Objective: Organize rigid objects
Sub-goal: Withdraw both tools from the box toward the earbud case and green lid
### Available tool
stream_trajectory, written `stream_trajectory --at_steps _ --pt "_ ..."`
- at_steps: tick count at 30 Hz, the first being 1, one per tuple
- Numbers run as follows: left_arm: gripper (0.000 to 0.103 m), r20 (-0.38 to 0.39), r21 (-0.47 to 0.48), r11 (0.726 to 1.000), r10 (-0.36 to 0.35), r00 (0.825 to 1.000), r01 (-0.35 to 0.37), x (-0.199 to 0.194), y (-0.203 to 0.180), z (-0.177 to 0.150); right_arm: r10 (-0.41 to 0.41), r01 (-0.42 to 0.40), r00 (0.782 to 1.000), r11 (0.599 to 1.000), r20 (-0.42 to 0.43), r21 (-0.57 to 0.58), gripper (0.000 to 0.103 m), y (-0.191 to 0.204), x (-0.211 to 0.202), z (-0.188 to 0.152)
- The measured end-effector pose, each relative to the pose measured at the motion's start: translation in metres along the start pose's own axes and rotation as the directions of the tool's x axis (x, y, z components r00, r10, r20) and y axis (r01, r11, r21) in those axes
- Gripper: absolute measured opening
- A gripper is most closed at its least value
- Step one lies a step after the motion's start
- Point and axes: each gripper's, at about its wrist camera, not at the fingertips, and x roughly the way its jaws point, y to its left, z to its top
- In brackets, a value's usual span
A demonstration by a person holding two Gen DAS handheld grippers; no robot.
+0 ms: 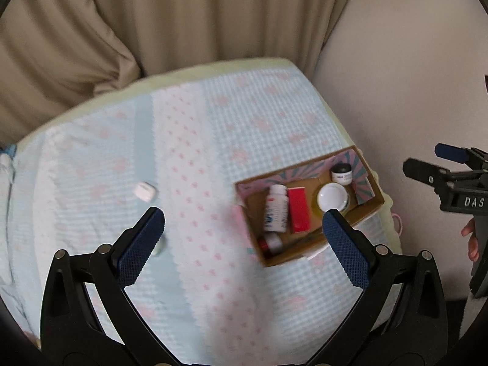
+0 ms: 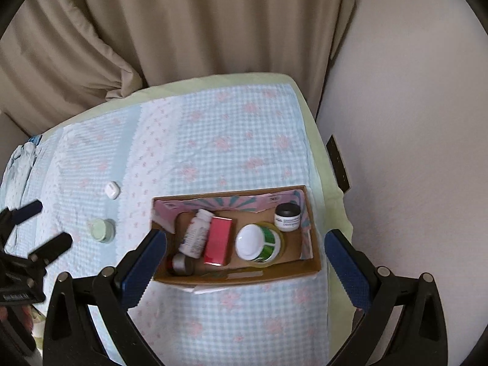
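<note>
My left tongs: spread wide, holding nothing, above the checked cloth. My right tongs: spread wide, holding nothing, above the cardboard box.

Cardboard box, on the cloth near its right edge, contents:
- white bottle, lying on its side at the left;
- red carton, touching the bottle's right side;
- small red-capped bottle, in the near left corner;
- white-lidded green tub, right of the carton;
- dark-lidded jar, upright in the far right corner.

On the cloth, left of the box:
- pale green jar;
- small white case, beyond the jar.

Behind: beige curtain.
</note>
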Motion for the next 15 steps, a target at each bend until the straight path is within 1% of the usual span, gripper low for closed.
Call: stream_trajectory --at_steps 2,6,8,9,10,12,14,15 --pt "0.103 0.034 0.016 1.000 -0.005 0.999 0.005 -0.020 0.019 -0.006 -0.013 0.013 1.000 1.000 0.020 -0.017 0.103 0.019 -0.014 -0.008" --pt "0.103 0.056 0.050 0.999 -0.018 0.998 0.015 -0.046 0.055 -0.021 -0.037 0.039 0.998 0.998 0.045 -0.051 0.103 0.065 -0.040 -0.025" --pt "0.103 0.081 0.085 0.996 -0.027 0.996 0.021 -0.061 0.076 -0.030 -0.060 0.064 0.996 0.996 0.062 -0.066 0.103 0.087 -0.049 -0.034" --pt "0.103 0.090 0.096 0.995 -0.019 0.996 0.010 -0.066 0.084 -0.033 -0.090 0.096 0.993 0.992 0.081 -0.077 0.103 0.104 -0.056 -0.040" --pt "0.103 0.097 0.109 0.994 -0.002 0.995 -0.008 -0.072 0.095 -0.037 -0.103 0.111 0.990 0.991 0.092 -0.080 0.103 0.116 -0.059 -0.045" --pt "0.103 0.090 0.123 0.992 0.006 0.996 -0.017 -0.080 0.116 -0.044 -0.094 0.101 0.991 0.993 0.098 -0.067 0.103 0.139 -0.063 -0.054" --pt "0.103 0.065 0.120 0.993 -0.024 0.998 0.016 -0.085 0.140 -0.050 -0.071 0.076 0.993 0.996 0.095 -0.047 0.103 0.156 -0.065 -0.059" --pt "0.103 0.066 0.116 0.992 -0.050 0.997 0.042 -0.089 0.155 -0.054 -0.064 0.068 0.993 0.997 0.095 -0.036 0.103 0.167 -0.065 -0.063"
